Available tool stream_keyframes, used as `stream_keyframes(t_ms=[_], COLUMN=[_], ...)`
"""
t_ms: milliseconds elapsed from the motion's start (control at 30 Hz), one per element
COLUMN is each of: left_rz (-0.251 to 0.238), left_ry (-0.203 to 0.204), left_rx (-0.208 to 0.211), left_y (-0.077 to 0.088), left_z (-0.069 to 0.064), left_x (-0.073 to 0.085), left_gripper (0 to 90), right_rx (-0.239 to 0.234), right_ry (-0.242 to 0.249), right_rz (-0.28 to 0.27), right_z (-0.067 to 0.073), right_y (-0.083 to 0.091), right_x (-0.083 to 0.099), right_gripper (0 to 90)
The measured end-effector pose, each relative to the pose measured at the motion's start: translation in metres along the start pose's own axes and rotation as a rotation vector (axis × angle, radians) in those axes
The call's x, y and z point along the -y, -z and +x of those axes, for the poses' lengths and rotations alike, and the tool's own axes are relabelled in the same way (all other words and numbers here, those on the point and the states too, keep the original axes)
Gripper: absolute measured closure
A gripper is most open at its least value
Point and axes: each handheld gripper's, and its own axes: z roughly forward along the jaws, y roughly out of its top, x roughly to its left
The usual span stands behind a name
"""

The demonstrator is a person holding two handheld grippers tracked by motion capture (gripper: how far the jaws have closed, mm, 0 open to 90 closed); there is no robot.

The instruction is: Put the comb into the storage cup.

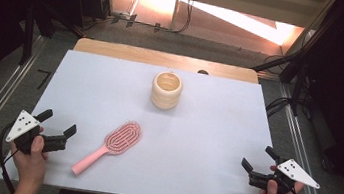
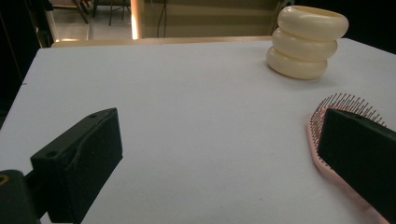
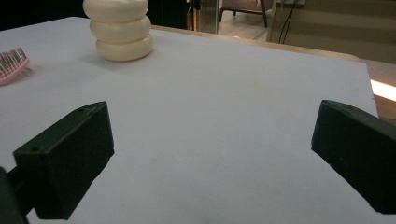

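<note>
A pink hairbrush [image 1: 112,144] lies bristles up on the white table, left of middle, its handle pointing toward the near left. A cream ribbed cup [image 1: 166,90] stands upright farther back near the centre. My left gripper [image 1: 59,122] rests at the near left edge, open and empty, a short way left of the brush. In the left gripper view the brush head [image 2: 343,108] shows behind the right jaw and the cup [image 2: 307,42] stands beyond. My right gripper [image 1: 258,158] is open and empty at the near right edge. The right gripper view has the cup [image 3: 120,29] at far left and the brush tip [image 3: 11,65].
The white table top [image 1: 205,131] lies on a wooden board [image 1: 165,58] that shows along its far edge. Metal rails and dark stands flank the table on both sides. Cables trail on the floor at the right.
</note>
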Motion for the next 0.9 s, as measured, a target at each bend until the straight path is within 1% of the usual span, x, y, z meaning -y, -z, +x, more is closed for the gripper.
stream_keyframes(t_ms=[133,267,367,400,500,667,767,833,900], left_rz=[0.007,0.006,0.006,0.004,0.005,0.014,0.022,0.024,0.029], left_ry=[-0.029,-0.036,-0.042,-0.038,-0.041,-0.067,-0.087,-0.091,-0.106], left_rx=[-0.004,-0.009,-0.007,-0.005,-0.019,-0.032,-0.019,-0.008,-0.007], left_y=[0.000,0.001,0.002,0.003,0.004,0.006,0.003,0.001,0.000], left_z=[-0.002,-0.006,-0.007,-0.007,-0.009,-0.014,-0.019,-0.023,-0.028], left_x=[-0.001,-0.002,-0.003,-0.004,-0.006,-0.012,-0.016,-0.019,-0.022], left_gripper=[0.3,0.3,0.3,0.3,0.3,0.3,0.3,0.3,0.3], right_rx=[0.000,-0.004,-0.007,-0.004,-0.005,-0.007,-0.006,-0.004,-0.004], right_ry=[0.000,0.004,-0.003,-0.002,0.000,0.007,0.008,0.006,0.008], right_rz=[0.003,0.004,0.003,-0.001,-0.001,0.002,0.001,0.003,0.005], right_z=[0.000,0.001,0.000,0.000,0.000,0.000,0.000,0.000,0.000], right_y=[-0.001,-0.001,-0.001,-0.001,-0.002,-0.003,-0.002,-0.003,-0.003], right_x=[0.000,0.000,0.000,0.000,0.000,0.000,0.000,0.001,0.001], right_gripper=[0.0,0.0,0.0,0.0,0.0,0.0,0.0,0.0,0.0])
